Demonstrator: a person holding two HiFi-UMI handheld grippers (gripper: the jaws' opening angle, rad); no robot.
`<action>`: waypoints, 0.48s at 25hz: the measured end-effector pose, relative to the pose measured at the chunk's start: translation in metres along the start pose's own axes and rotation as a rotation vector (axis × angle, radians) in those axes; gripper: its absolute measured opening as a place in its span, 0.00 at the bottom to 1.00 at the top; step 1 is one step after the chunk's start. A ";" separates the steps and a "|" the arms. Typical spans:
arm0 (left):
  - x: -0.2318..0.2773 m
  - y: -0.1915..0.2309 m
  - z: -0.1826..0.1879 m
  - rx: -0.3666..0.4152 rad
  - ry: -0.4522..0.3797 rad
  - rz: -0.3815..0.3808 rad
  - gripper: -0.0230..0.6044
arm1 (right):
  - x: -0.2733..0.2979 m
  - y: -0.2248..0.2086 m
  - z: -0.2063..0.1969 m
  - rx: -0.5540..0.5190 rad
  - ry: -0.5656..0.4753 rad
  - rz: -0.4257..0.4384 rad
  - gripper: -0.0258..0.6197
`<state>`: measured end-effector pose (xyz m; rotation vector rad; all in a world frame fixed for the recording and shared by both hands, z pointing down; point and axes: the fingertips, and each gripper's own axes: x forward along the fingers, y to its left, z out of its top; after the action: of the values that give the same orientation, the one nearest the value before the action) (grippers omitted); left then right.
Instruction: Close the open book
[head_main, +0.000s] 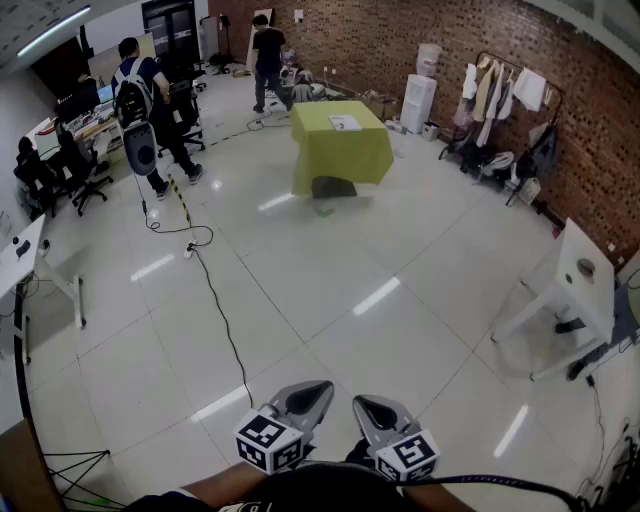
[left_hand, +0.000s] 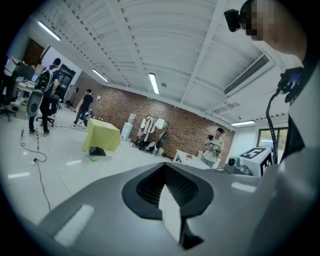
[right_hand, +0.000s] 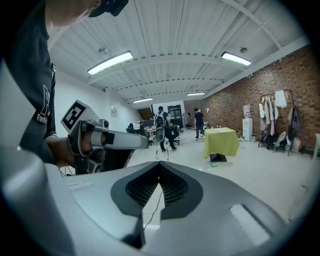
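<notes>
Holding both grippers low at the bottom centre of the head view, side by side, a little apart, over bare floor tiles. Left gripper (head_main: 312, 395): its own view shows the jaws together at the tips, nothing between them. Right gripper (head_main: 372, 408): jaws likewise together in its own view, nothing clamped, only floor seen through the small gap lower down. Marker cubes sit behind each one at the bottom edge.

Black cable (head_main: 225, 330) runs up the white tiled floor (head_main: 400, 300) from just above the left gripper toward the upper left. White table (head_main: 580, 275) stands at the right edge, mid-height.

Yellow-green draped table (head_main: 340, 150) stands well apart from the grippers, upper centre of the head view. The book (head_main: 345, 123) looks to be the flat white thing lying on that table top; too small to tell if it is open or shut. Dark box (head_main: 333, 187) sits on the floor under the cloth's front edge, with a small green mark (head_main: 323, 210) just below it.

Person with a backpack (head_main: 140, 90) stands upper left near desks and office chairs (head_main: 70, 170). Another person in black (head_main: 268, 55) stands at top centre, beyond the draped table. Water dispenser (head_main: 418, 100) and clothes rack (head_main: 505, 100) stand against the brick wall (head_main: 420, 40), upper right.
</notes>
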<state>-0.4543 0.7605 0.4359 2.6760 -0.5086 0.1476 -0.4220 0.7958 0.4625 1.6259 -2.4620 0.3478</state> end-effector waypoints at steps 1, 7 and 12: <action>-0.007 -0.006 -0.004 0.018 0.014 -0.019 0.05 | 0.001 0.012 -0.002 0.005 0.002 0.009 0.05; -0.039 -0.017 -0.004 0.128 0.036 -0.052 0.05 | 0.007 0.051 -0.008 0.009 0.031 0.043 0.05; -0.063 -0.007 0.006 0.105 -0.031 0.003 0.05 | 0.006 0.067 -0.004 -0.054 0.022 0.050 0.05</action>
<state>-0.5095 0.7849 0.4165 2.7837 -0.5275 0.1375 -0.4857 0.8169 0.4612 1.5344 -2.4769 0.3018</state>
